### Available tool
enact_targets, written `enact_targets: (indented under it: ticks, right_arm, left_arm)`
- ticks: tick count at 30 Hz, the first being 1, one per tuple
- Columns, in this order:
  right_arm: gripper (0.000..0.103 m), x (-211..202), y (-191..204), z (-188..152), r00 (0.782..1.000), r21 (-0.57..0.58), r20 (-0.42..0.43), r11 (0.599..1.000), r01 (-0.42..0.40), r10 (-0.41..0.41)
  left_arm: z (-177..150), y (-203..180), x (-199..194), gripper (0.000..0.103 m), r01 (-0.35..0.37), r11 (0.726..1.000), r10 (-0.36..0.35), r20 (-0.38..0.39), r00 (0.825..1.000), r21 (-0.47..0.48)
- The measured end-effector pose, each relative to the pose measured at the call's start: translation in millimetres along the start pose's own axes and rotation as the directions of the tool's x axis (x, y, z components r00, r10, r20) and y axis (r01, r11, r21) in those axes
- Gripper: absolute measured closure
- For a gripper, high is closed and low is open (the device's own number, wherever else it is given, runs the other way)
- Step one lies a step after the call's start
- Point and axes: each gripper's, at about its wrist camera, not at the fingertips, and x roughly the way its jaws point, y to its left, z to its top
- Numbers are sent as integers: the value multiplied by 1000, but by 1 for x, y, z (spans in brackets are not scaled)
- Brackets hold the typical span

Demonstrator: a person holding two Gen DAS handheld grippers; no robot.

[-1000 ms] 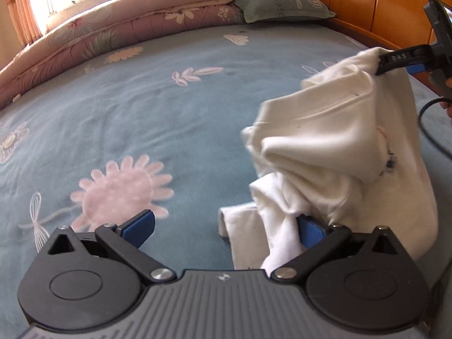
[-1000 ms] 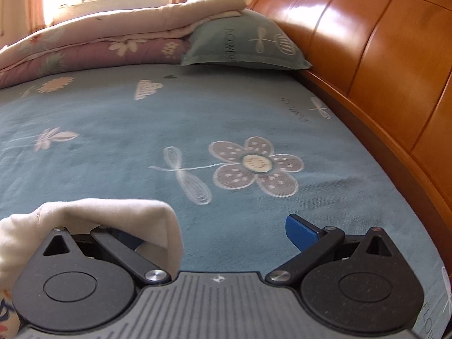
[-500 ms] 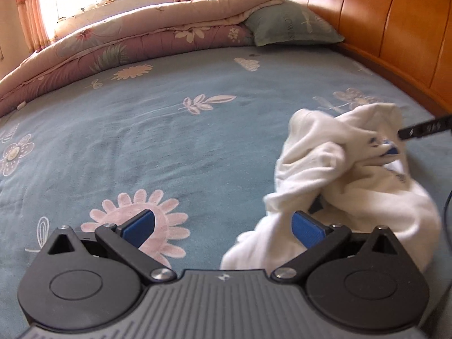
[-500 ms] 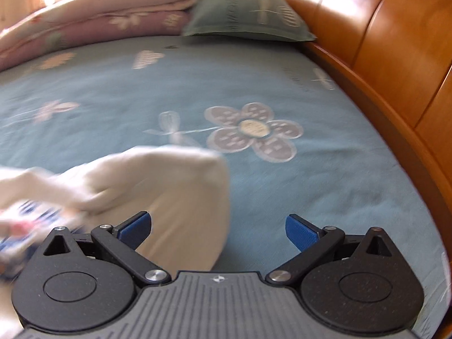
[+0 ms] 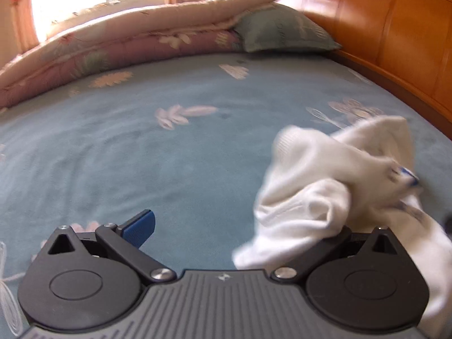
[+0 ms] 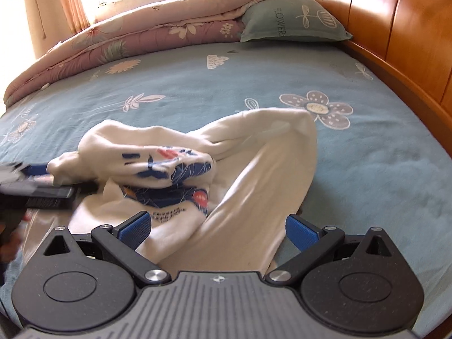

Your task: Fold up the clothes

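A crumpled white garment (image 6: 254, 169) with a blue and red print (image 6: 180, 169) lies on the blue flowered bed sheet (image 6: 367, 155). My right gripper (image 6: 217, 227) is open, one blue pad on either side of the garment's near end, gripping nothing. In the left wrist view the same garment (image 5: 325, 186) is heaped at the right and drapes over the right finger of my left gripper (image 5: 237, 228), hiding its pad. That gripper is open; its left pad (image 5: 139, 226) is bare over the sheet (image 5: 169, 155). The right wrist view shows it blurred at the garment's left end (image 6: 36, 180).
A wooden headboard (image 6: 409, 28) runs along the right side of the bed. At the far end lie a green pillow (image 6: 291, 19) and a folded pink flowered quilt (image 6: 141, 36) below a bright window. Bare sheet stretches left of and beyond the garment.
A second ago the garment hung lifted from my right gripper's finger; it has dropped into a heap on the sheet. The right gripper has drawn back behind it.
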Motion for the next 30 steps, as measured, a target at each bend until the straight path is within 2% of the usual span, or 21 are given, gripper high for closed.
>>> enact_targets:
  ticks: [5,8,11,13,18,21,23,26,30]
  right_arm:
    - [0,2,-10,-5,1000,34,-1,999,29,-29]
    - [0,10,-16,-7,999,61,-19,998,28,-27]
    - [0,14,-18,-11,999,77,-36,997,12,-10]
    - [0,15,-18,-13,999,74,-41,997,8,-5]
    - [0,16,-19,-17,999,82,-44,997,-1,5]
    - [0,18,-20,-18,999,97,-50,995,-12,17]
    - [0,19,-19,-20,998,107,-54,994,-17,23]
    - [0,18,-19,-22,998,116,-56,993,-21,27]
    - [0,16,-22,-24,999,111,-49,994,-8,14]
  left_arm:
    - [28,37,23,1,-152,988,152,-1,988,-11]
    - [37,47,31,1,-168,985,168,-7,986,-30]
    - [35,46,27,1,-65,997,63,-26,998,-51]
    - [25,43,19,1,0,998,-2,-39,999,-56]
    - [5,37,7,1,124,987,-135,-106,985,-100]
    - [4,21,12,1,145,988,-150,-140,979,-46]
    - [4,7,21,1,118,993,-113,-166,980,23]
    - [4,-6,41,1,7,995,16,-221,975,103]
    - [3,2,44,0,-69,989,101,-260,960,129]
